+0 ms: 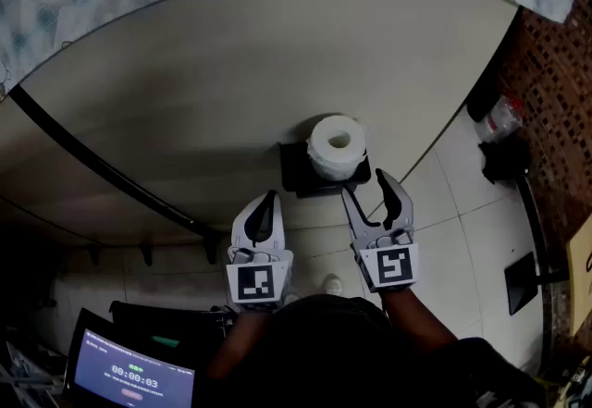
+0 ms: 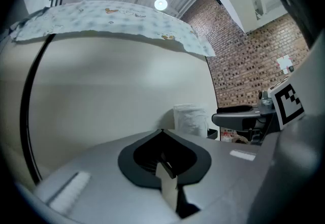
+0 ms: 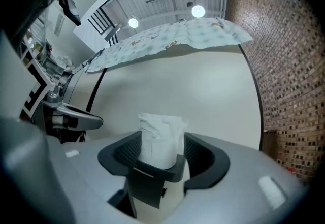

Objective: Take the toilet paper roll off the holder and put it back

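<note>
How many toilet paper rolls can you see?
1. The toilet paper roll stands on the black holder by the wall, just ahead of the right tool. No other shows.

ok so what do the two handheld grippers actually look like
Both are pale grey plastic two-jaw grippers with curved, tapering jaws lined in black ribbed pads. The left gripper and right gripper each carry a white cube with a black square marker at the rear.
</note>
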Action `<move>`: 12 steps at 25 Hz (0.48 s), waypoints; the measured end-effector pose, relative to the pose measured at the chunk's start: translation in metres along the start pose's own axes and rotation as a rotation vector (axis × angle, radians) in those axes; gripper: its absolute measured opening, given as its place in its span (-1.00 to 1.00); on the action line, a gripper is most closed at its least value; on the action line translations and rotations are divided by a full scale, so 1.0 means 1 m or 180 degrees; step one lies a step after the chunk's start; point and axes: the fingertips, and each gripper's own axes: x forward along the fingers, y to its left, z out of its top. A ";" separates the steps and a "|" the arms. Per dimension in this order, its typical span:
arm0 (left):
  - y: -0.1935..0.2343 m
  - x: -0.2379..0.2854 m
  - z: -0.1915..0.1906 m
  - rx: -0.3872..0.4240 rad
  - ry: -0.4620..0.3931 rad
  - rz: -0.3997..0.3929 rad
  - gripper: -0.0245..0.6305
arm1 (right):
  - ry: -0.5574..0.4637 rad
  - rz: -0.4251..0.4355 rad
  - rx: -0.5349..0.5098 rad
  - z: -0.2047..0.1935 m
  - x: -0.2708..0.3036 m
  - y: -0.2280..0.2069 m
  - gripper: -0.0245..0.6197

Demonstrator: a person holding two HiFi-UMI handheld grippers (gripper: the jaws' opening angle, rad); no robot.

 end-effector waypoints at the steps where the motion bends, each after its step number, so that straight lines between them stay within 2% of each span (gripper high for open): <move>1: 0.002 0.000 -0.001 -0.0006 0.0012 0.0020 -0.87 | -0.0013 0.0016 0.0020 0.001 0.001 0.000 -0.05; 7: 0.007 0.001 0.000 0.0013 0.0010 0.0069 -0.87 | -0.0114 0.0111 0.0168 0.005 0.008 0.003 0.50; 10: 0.007 0.004 0.000 0.0003 0.0012 0.0061 -0.87 | -0.0243 0.0042 0.0251 0.011 0.013 0.000 0.89; 12: 0.007 0.004 0.000 0.0001 0.0010 0.0062 -0.87 | -0.0269 0.0036 0.0307 0.013 0.014 -0.002 0.89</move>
